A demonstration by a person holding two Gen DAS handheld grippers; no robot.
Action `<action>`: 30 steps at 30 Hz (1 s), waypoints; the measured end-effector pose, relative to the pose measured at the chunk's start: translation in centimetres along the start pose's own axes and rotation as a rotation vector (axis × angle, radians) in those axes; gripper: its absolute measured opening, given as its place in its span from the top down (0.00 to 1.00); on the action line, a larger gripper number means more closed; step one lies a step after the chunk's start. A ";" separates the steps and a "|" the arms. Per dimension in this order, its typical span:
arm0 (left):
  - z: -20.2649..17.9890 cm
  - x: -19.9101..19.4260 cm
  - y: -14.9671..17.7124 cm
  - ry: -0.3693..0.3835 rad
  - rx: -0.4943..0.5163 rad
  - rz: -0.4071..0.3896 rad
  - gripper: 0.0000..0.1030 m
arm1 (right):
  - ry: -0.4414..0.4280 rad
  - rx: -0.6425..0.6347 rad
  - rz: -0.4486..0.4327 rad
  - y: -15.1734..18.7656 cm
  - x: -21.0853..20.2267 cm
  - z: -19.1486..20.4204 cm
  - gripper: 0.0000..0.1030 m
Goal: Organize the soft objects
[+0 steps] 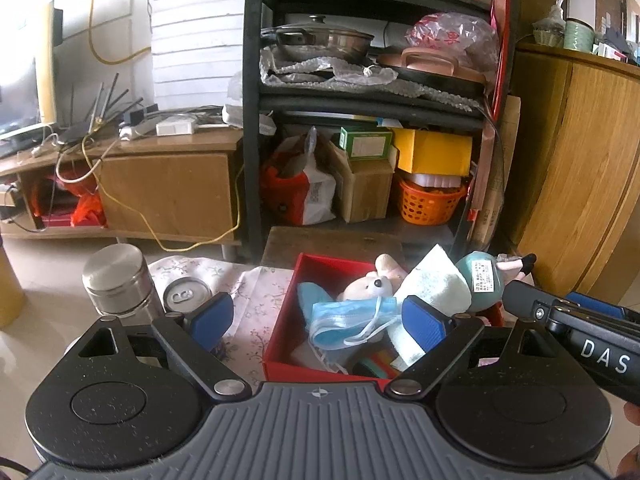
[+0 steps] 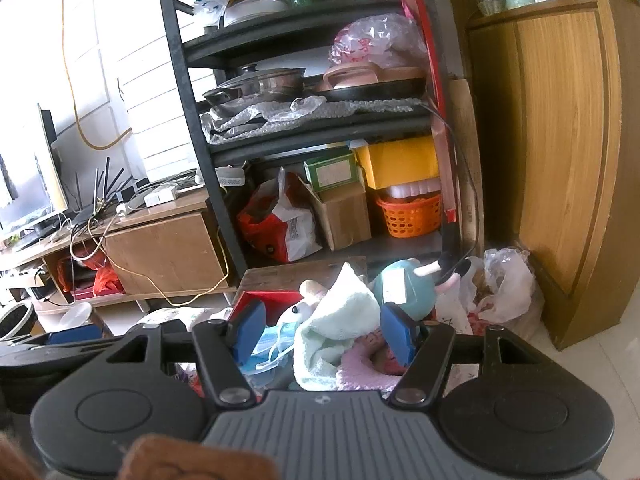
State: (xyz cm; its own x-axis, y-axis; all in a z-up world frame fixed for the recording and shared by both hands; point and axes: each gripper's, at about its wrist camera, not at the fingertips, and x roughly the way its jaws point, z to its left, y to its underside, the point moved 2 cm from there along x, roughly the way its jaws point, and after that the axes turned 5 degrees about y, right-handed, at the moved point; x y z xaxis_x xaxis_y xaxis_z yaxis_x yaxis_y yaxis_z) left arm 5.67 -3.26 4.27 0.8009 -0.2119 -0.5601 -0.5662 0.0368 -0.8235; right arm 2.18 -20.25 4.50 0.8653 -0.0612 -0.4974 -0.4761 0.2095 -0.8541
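The left gripper hangs over the near edge of the open red cardboard box on the bench, its jaws spread wide and holding nothing. In the box lie a blue pleated face mask, a small white plush toy and a pale green folded towel. The right gripper, at the box's right side, has its jaws half open around that towel; whether they press it I cannot tell.

A floral cloth carries the red box, steel flask and can.
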 end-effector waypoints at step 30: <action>-0.2 0.0 -0.1 -0.031 0.020 0.005 0.14 | 0.004 -0.005 -0.003 0.2 0.2 0.0 0.66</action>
State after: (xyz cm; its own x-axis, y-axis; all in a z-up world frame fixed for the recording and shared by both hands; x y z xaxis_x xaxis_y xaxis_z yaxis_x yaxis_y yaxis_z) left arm 5.66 -3.45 4.41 0.8039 -0.1811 -0.5665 -0.5664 0.0574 -0.8221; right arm 2.26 -20.27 4.24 0.8660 -0.0660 -0.4956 -0.4744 0.2047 -0.8562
